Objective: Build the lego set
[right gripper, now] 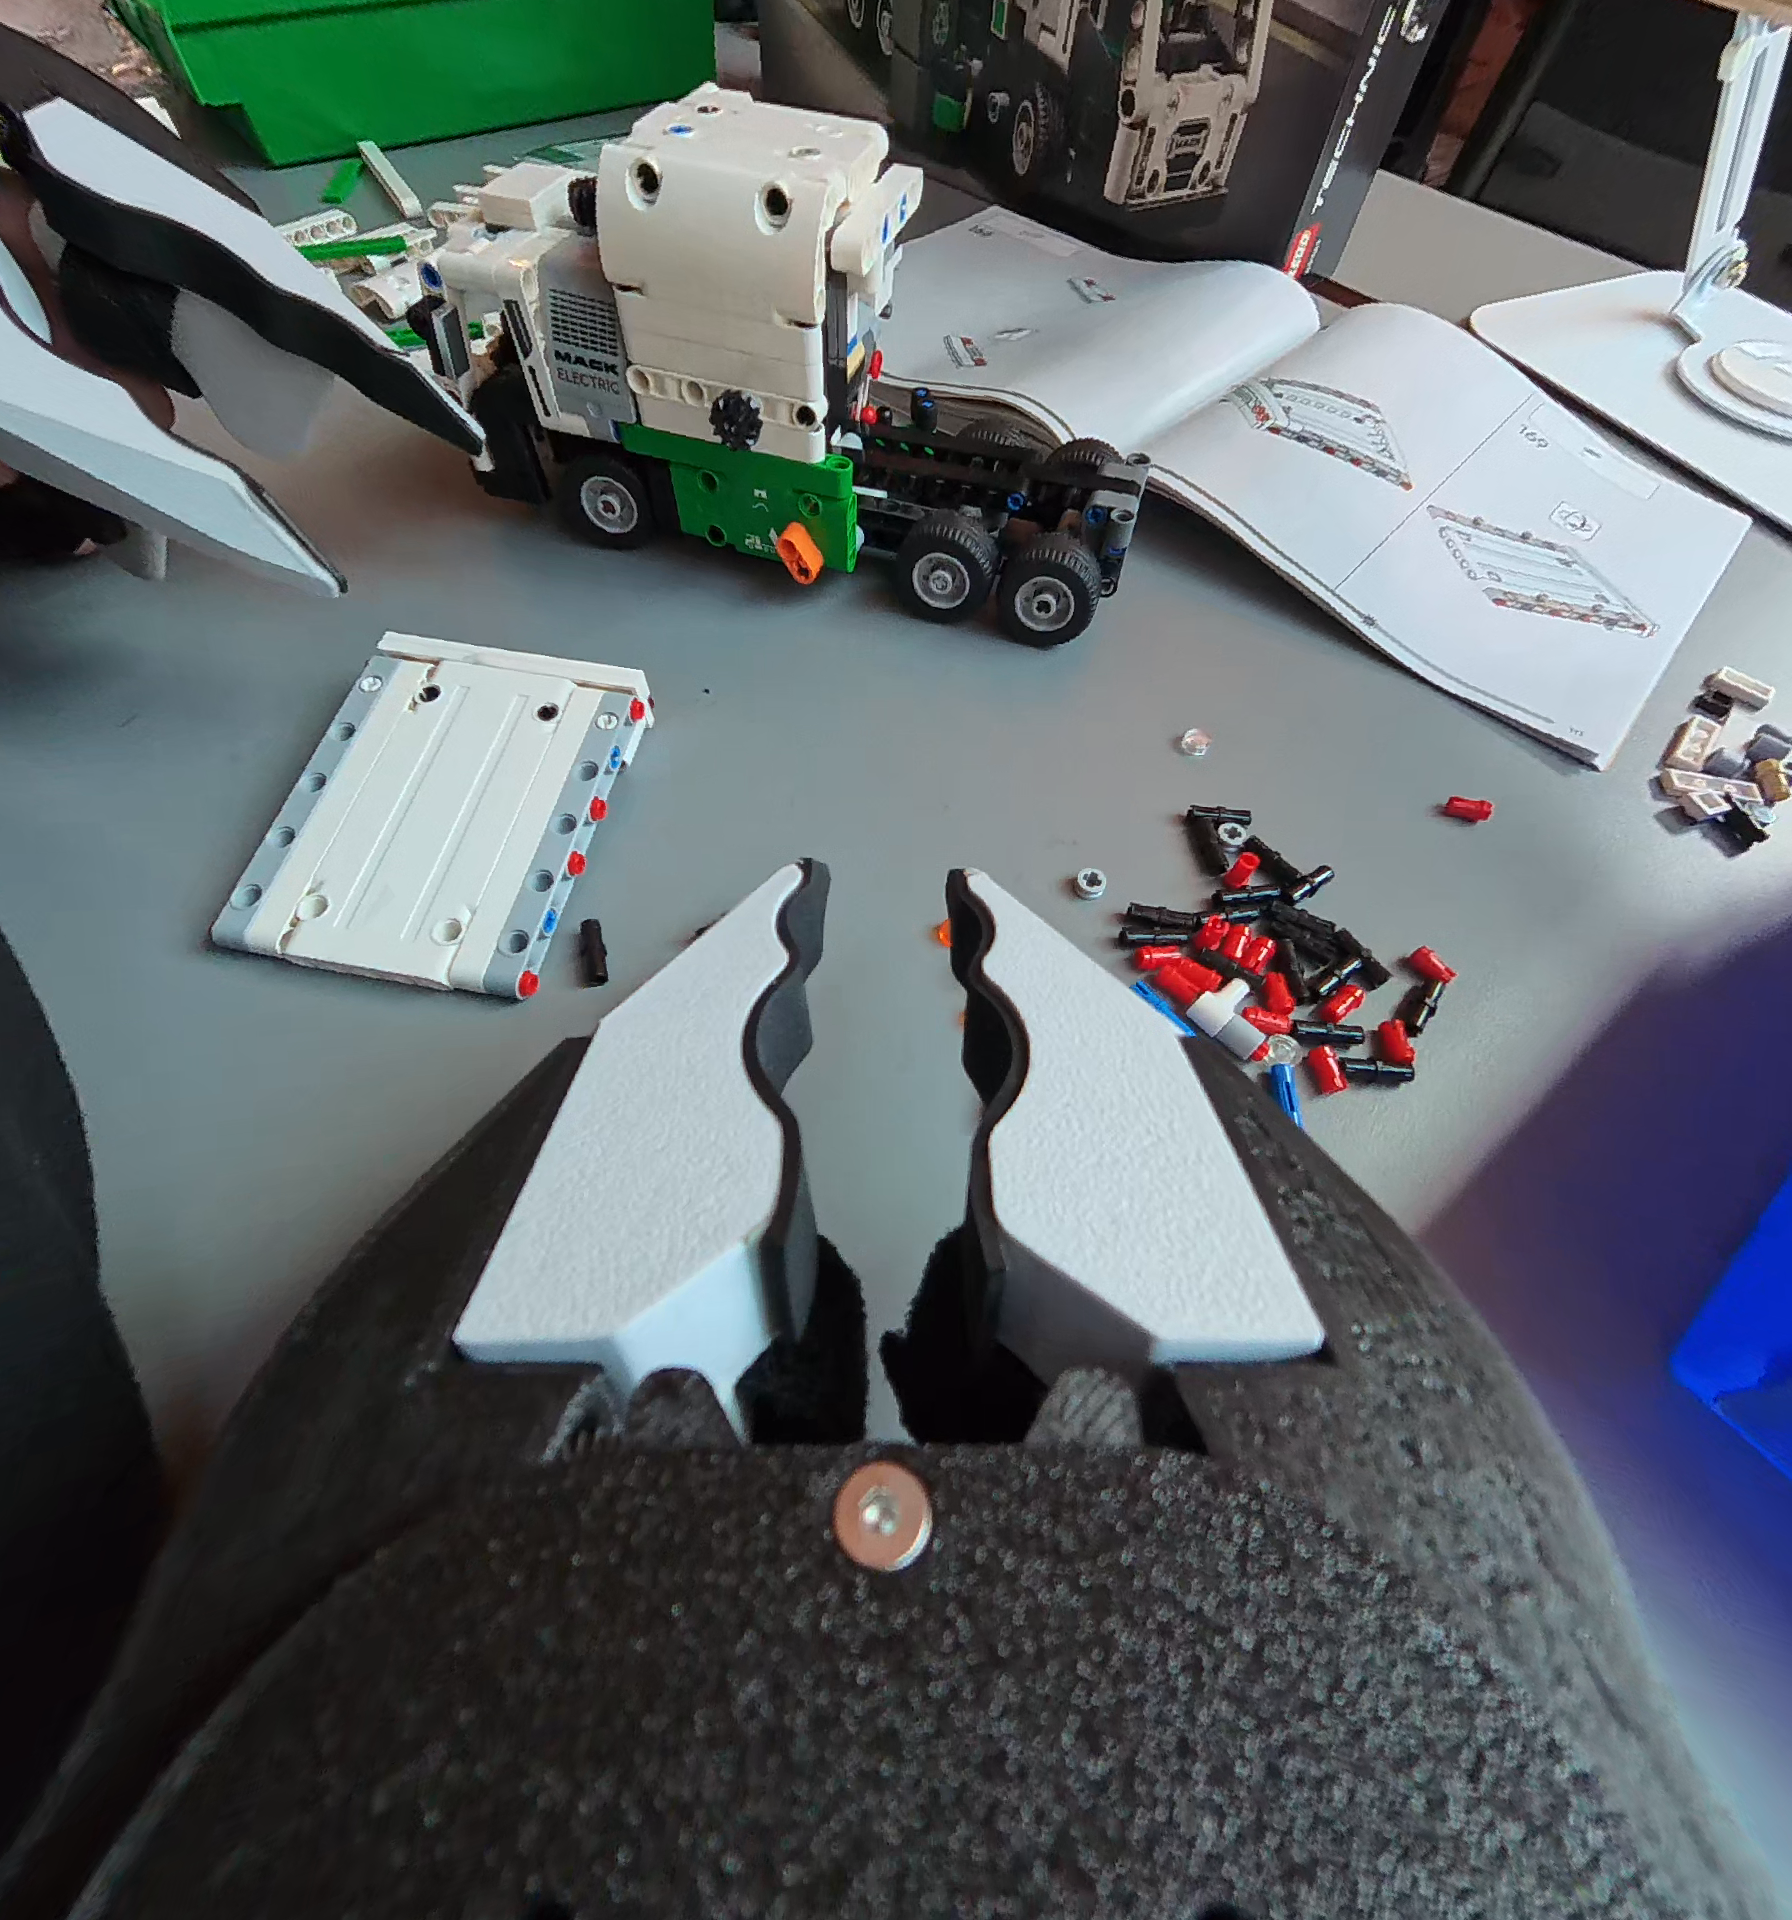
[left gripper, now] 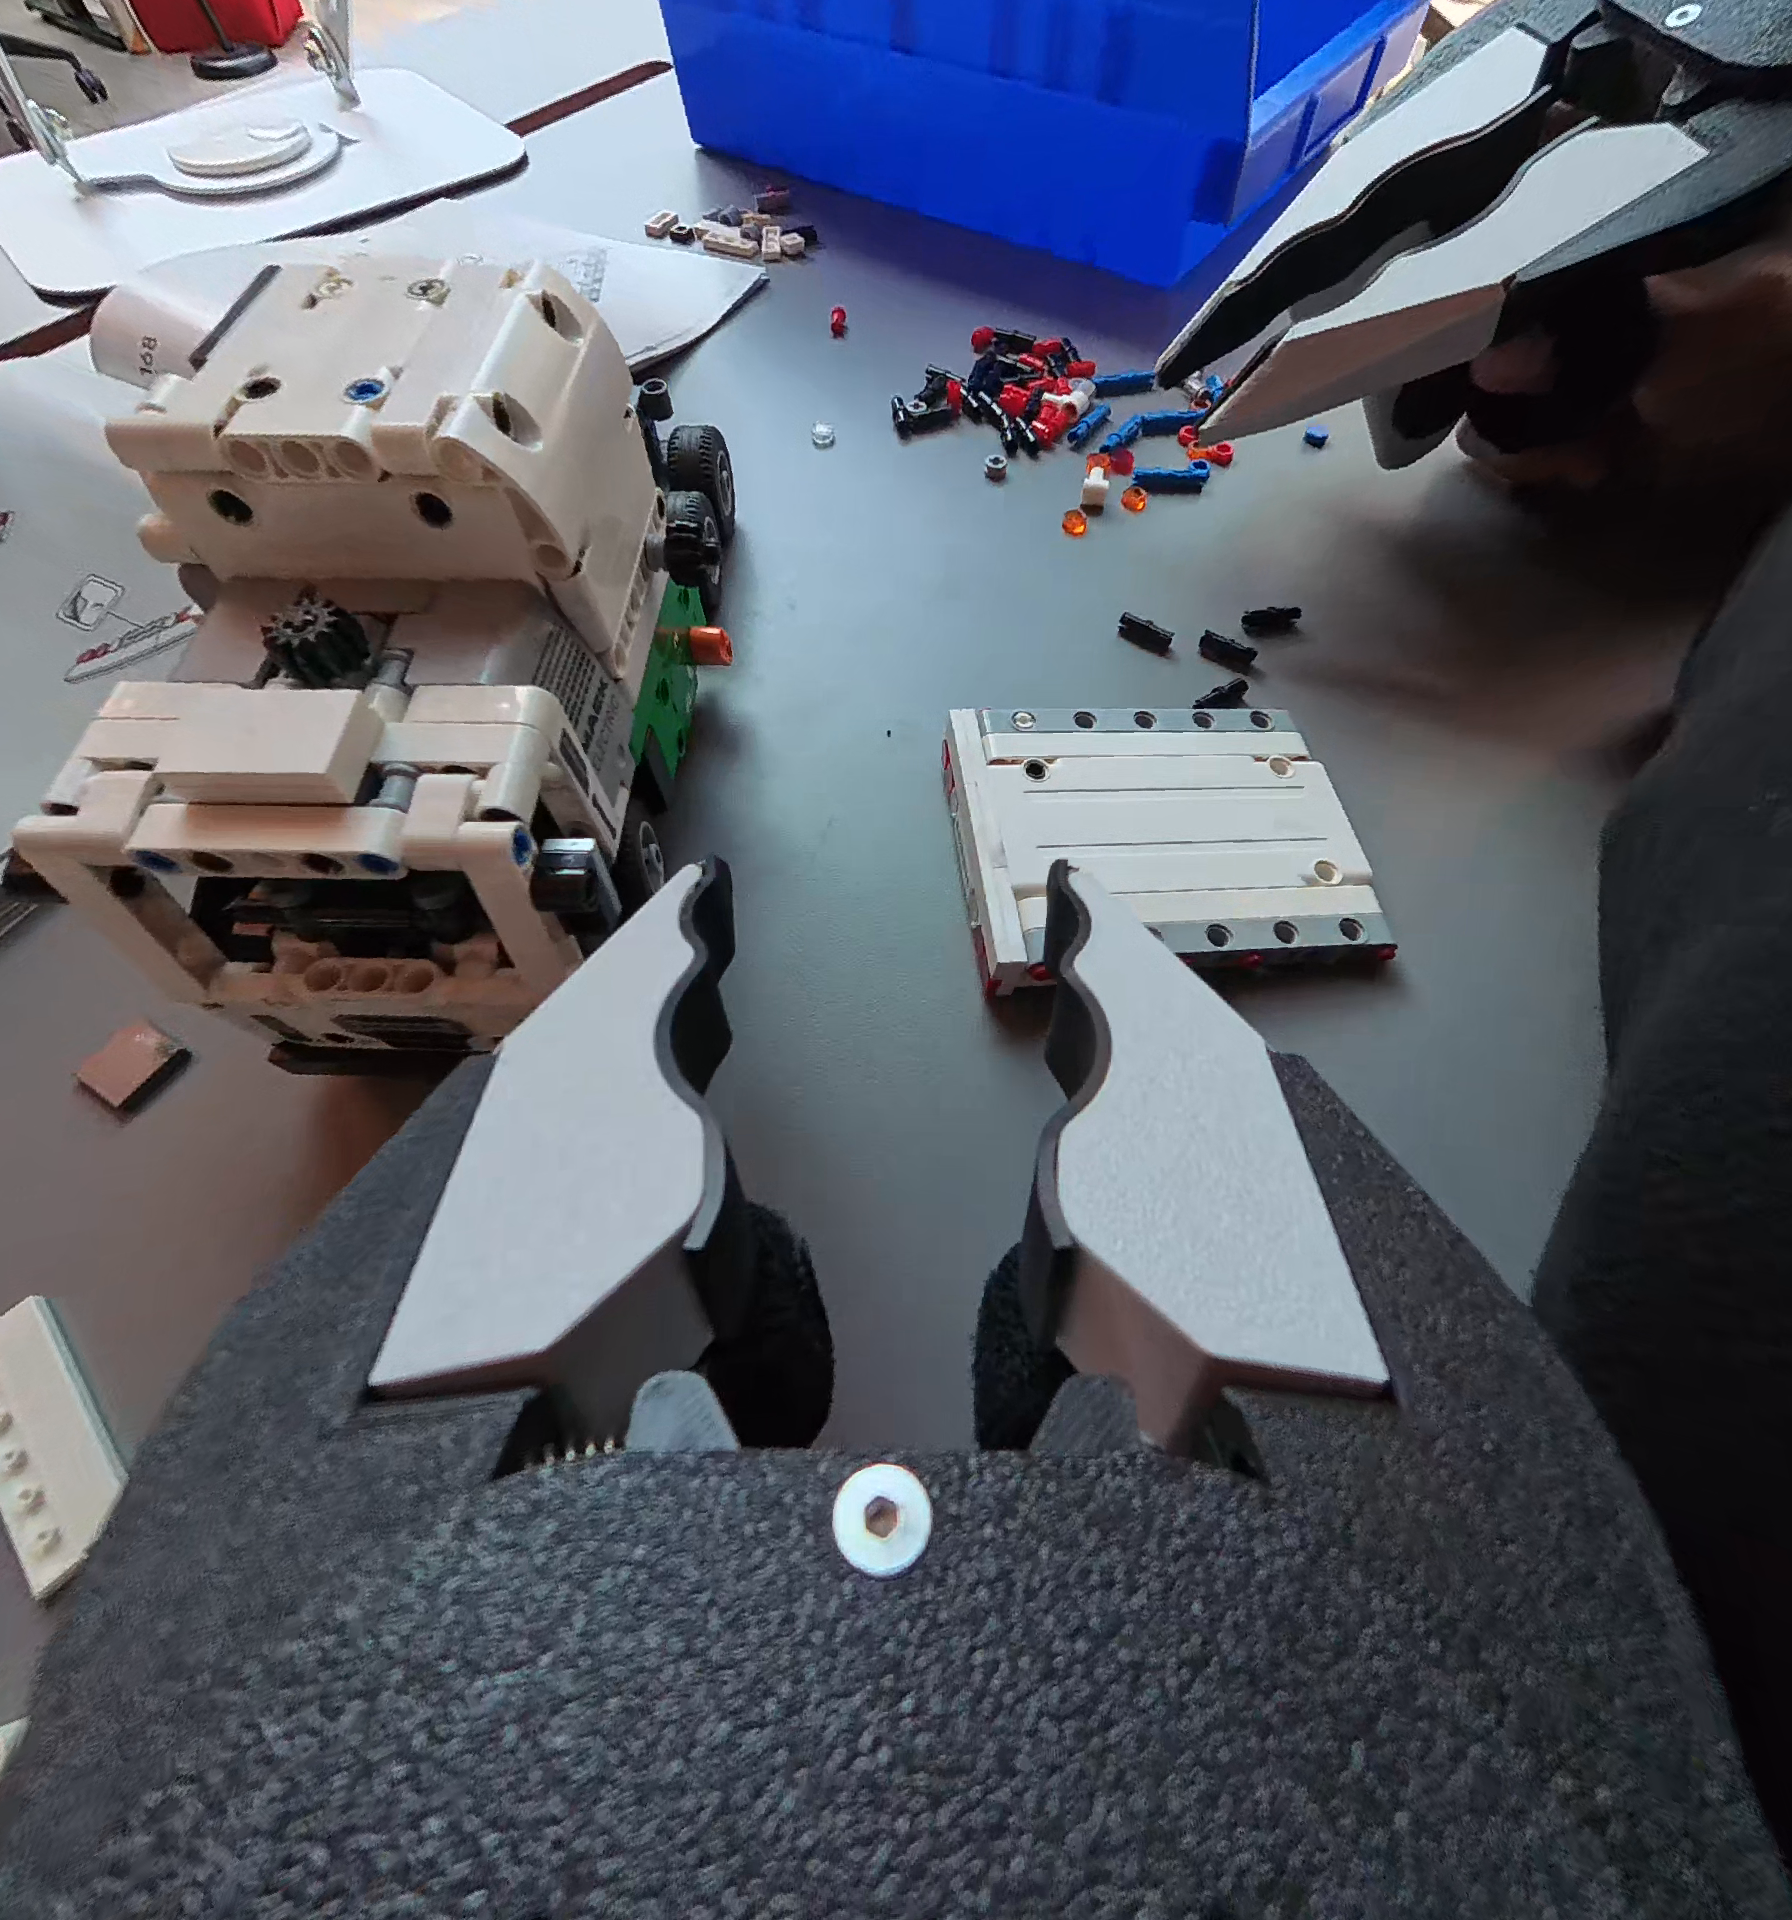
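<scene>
The white panel (left gripper: 1167, 831) with grey hole strips along two edges is lying flat on the dark grey table (left gripper: 850, 644), and everything else is sitting around it. The left gripper (left gripper: 884, 878) is hovering just beside the panel's near corner, its fingers standing wide apart with only bare table between them; one fingertip is overlapping the panel's edge in view, though contact cannot be told. Beyond the panel, four loose black pins (left gripper: 1204, 644) are lying close to its far edge. Farther past them, a scatter of red, black and blue pins (right gripper: 1287, 977) is spreading over the table, and the right gripper (right gripper: 887, 883) is hanging at the edge of that pile, fingers a little apart and gripping nothing, a small orange stud (right gripper: 942, 932) lying just beside one fingertip. On the panel's other side, well apart, a white and green toy truck (right gripper: 746, 374) is standing in front of an open instruction booklet (right gripper: 1391, 468). A blue bin (left gripper: 1027, 114) is sitting beyond the pin pile.
</scene>
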The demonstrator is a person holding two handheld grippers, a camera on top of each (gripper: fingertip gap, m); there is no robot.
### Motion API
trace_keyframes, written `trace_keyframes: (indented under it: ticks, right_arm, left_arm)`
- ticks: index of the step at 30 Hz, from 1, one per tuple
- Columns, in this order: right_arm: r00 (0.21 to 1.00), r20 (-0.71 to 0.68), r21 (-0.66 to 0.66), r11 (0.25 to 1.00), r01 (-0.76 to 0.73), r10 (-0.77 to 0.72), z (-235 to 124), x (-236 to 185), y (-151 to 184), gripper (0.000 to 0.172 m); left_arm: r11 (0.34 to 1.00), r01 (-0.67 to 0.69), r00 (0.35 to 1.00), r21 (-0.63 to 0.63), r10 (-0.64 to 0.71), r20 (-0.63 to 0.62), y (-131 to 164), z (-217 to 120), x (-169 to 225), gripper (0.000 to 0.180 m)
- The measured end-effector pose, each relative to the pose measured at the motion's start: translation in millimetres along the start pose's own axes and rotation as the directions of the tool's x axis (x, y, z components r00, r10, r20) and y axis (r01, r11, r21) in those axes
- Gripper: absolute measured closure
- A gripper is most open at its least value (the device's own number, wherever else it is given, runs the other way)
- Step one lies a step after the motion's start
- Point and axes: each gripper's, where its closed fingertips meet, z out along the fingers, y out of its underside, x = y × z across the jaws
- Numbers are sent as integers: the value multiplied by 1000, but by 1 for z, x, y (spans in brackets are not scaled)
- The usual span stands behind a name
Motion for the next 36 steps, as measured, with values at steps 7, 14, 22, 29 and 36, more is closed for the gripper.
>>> trace_keyframes:
  ticks: [7,14,22,29,36]
  right_arm:
    - [1000,3,-2,1000,4,-4,0,-1,0,149]
    - [999,-10,-12,999,48,-48,2,-4,1,149]
    - [997,-41,-7,998,66,-66,0,-5,1,150]
    - [997,-14,3,997,80,-80,3,-13,-2,149]
    - [944,308,-140,987,-80,120,27,-57,-6,131]
  left_arm:
    - [1000,-4,1000,-3,4,4,0,0,0,128]
    - [995,99,995,-6,-99,-15,-4,6,0,128]
    - [969,193,975,-153,-207,-83,7,28,48,83]
    - [963,-87,996,-257,78,-43,22,40,68,75]
    - [948,-220,974,-231,225,-8,14,38,71,79]
